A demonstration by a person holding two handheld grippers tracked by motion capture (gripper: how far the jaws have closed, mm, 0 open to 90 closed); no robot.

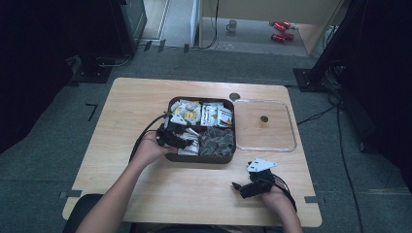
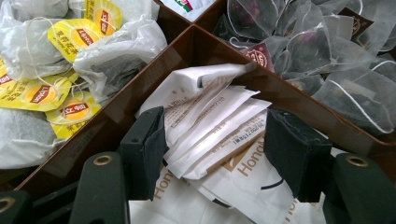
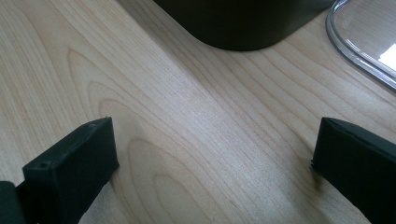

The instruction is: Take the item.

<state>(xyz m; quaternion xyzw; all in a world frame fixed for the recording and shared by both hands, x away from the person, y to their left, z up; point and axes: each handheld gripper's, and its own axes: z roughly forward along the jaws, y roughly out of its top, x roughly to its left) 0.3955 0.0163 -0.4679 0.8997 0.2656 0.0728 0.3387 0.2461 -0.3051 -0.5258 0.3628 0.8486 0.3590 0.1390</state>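
left gripper spread over paper sachets in divided box

the left gripper is held with jaws apart on either side of a fan of white paper sachets in the near-left compartment of the brown divided box. yellow-tagged tea bags lie beyond the divider. the right gripper is held open over bare bench, near the box corner. a clear lid lies just right of the box.

Glossy brown box, seemingly plastic; paper sachets.
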